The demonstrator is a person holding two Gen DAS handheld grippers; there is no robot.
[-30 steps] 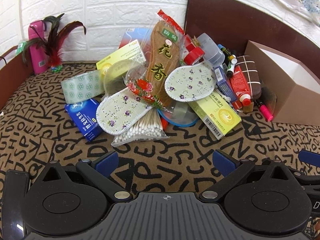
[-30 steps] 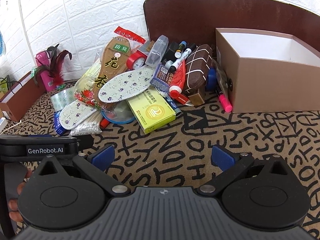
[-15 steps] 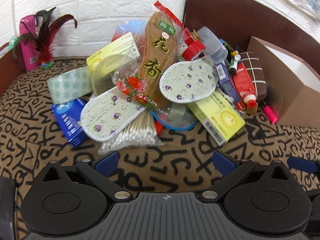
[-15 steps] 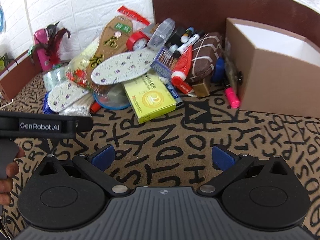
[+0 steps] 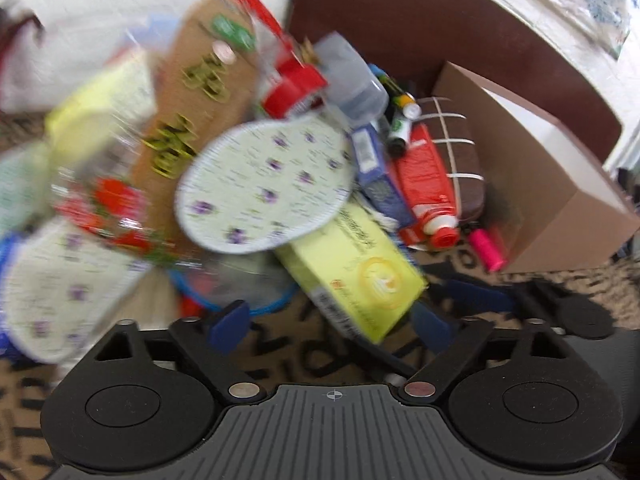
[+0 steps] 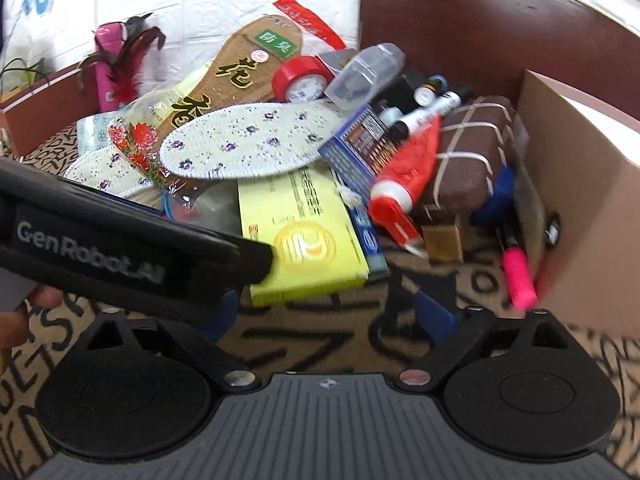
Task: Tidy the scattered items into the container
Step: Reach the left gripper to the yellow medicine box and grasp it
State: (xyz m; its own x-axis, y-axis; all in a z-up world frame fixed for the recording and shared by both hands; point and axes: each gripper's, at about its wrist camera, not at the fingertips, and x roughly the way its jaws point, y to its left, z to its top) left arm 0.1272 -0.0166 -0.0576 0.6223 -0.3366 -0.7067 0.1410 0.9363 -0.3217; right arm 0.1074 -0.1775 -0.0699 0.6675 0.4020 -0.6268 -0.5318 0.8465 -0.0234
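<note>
The pile holds a floral insole [image 5: 264, 184] [image 6: 248, 142], a yellow box [image 5: 352, 272] [image 6: 304, 236], a red tube [image 5: 430, 184] [image 6: 404, 176], a brown checked pouch [image 6: 468, 152] and a pink marker [image 6: 518, 272]. The brown cardboard box [image 5: 532, 184] [image 6: 580, 184] stands open to the right of them. My left gripper [image 5: 330, 326] is closing, and the yellow box's near corner reaches into its gap untouched. My right gripper [image 6: 328, 314] is also closing, just short of that box, with only cloth between its fingers. The left view is blurred.
The left gripper's black body [image 6: 120, 248] crosses the right view up to the yellow box. A red tape roll [image 6: 302, 78], pens [image 6: 436, 102] and a packaged brown insole [image 6: 240, 76] lie further back. Behind stand a dark headboard [image 6: 480, 28] and a white wall.
Both grippers have moved forward and down to the pile, so the yellow box now sits at their fingertips. Both pairs of fingers stand a little narrower. The left gripper's body now covers more of the right view.
</note>
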